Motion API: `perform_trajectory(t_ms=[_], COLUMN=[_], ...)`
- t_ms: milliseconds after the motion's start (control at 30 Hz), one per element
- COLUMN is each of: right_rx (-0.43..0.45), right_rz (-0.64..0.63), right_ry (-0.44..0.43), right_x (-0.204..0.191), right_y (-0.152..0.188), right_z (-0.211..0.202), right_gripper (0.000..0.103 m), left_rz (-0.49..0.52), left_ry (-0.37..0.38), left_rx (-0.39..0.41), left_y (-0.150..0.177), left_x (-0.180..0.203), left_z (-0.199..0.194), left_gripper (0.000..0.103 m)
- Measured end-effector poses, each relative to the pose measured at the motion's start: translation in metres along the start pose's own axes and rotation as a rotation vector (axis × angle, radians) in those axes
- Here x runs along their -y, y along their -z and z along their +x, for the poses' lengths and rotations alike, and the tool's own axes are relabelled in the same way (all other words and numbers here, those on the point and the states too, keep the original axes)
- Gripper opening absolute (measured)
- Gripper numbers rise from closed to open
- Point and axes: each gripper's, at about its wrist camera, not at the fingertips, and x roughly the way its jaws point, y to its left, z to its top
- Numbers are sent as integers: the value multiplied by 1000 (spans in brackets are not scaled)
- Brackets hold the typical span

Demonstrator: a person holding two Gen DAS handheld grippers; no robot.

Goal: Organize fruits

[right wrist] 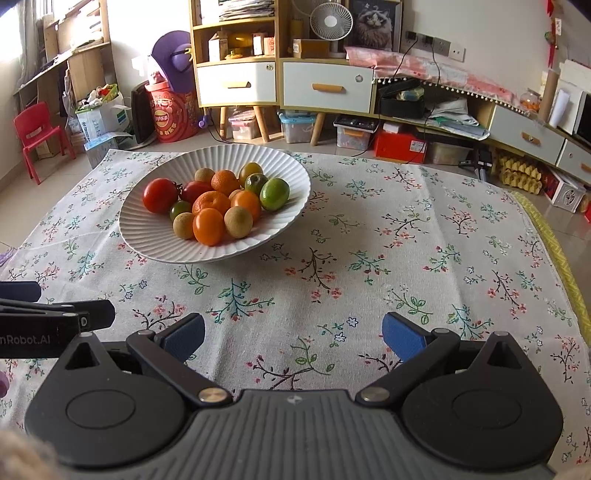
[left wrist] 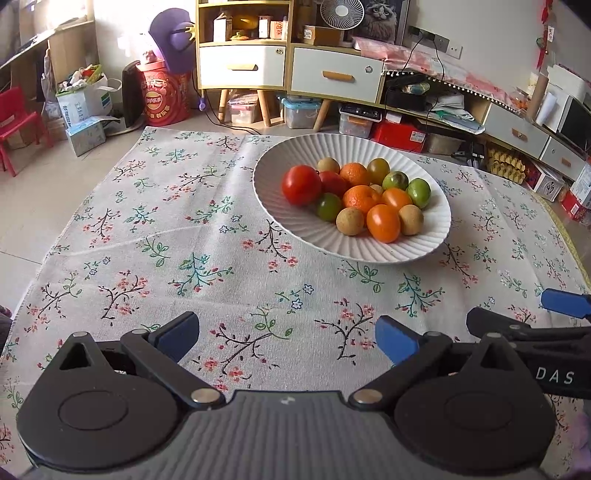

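Covering the low desk is a floral tablecloth (left wrist: 221, 236), with tiled floor around it; behind, from left to right, stand a red chair (right wrist: 38, 138), a red drum (right wrist: 173, 114), a wooden shelf cabinet (right wrist: 236, 70) with white drawers and a small fan (right wrist: 331, 22). The white ribbed bowl (left wrist: 295, 225) is oval, its long axis running left-near to right-far in the right wrist view. It holds tomatoes, oranges, green and brownish fruits. The left gripper (left wrist: 287, 338) and right gripper (right wrist: 293, 334) both have their blue-padded fingers (right wrist: 400, 338) spread apart, empty, well short of the bowl, which lies ahead-right of the left pair and ahead-left of the right pair.
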Motion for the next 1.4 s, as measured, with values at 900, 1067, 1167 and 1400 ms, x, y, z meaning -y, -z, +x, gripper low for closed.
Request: perform_trajectory(t_ms=[900,1067,1167,1400], right_rx=[-11,-17,-18,-19], right_rz=[30,37,38,39], right_ry=[11,18,19,18], right_x=[-3,-2,-2,-2], right_y=[-1,-1,-1,-2], right_z=[-4,-3,-3,-4], right_gripper=[103,103,103,103], left_rz=[13,18,24,34], left_ry=[-41,-45,-47,-49], left_rx=[40,37,37,35], left_y=[1,1,1,3], left_x=[3,4,6,8], left_z=[-7,-6,-6,-6], left_gripper=[98,98,98,98])
